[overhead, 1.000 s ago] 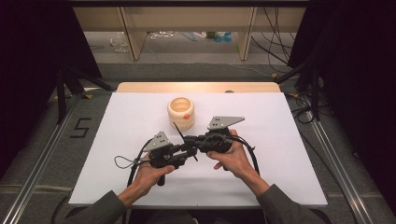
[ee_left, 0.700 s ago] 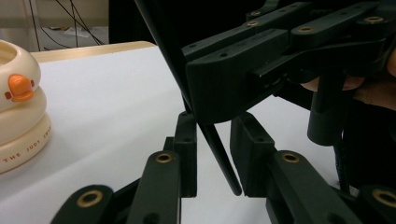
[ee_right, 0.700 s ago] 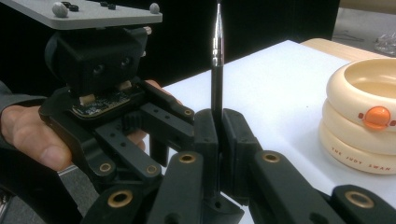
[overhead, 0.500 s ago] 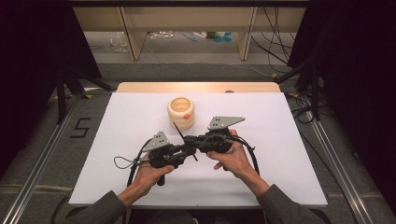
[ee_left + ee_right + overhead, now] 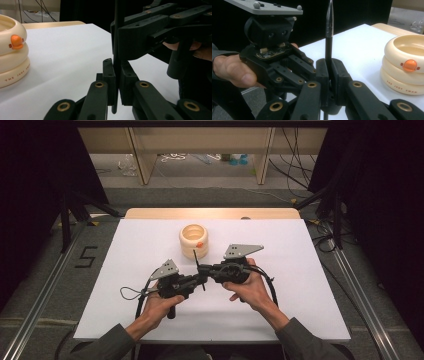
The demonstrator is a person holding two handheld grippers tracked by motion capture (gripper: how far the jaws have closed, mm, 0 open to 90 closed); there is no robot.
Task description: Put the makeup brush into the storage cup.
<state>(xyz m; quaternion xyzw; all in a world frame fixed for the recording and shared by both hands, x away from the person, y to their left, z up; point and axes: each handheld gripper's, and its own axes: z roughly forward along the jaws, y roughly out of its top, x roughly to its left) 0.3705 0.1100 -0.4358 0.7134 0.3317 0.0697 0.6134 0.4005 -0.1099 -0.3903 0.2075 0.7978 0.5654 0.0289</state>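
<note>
At the white desk (image 5: 300, 285), a person brought two hand-held tools nose to nose over a thin black pen (image 5: 199, 270), which stood nearly upright between them, just in front of a cream stacked-ring holder (image 5: 194, 240) with an orange duck-bill knob. The right tool (image 5: 210, 271) was clamped on the pen's barrel, its pads pressed flat on either side, as the right gripper view showed (image 5: 328, 37). The left tool (image 5: 196, 281) had just been closing and now gripped the same pen lower down (image 5: 115, 82), the shaft pinched between its pads with the lower tip poking out beneath. With both grips set on one slim shaft, the step in hand looked like a handover or a pull-apart of the pen, and it called for care: the two hands would do best to stay level and aligned along the barrel, so that no twist bent or flicked the pen out. If one tool was to release, it should open only once the other's hold proved firm, and any pull should run straight along the shaft, well clear of the holder behind.
</note>
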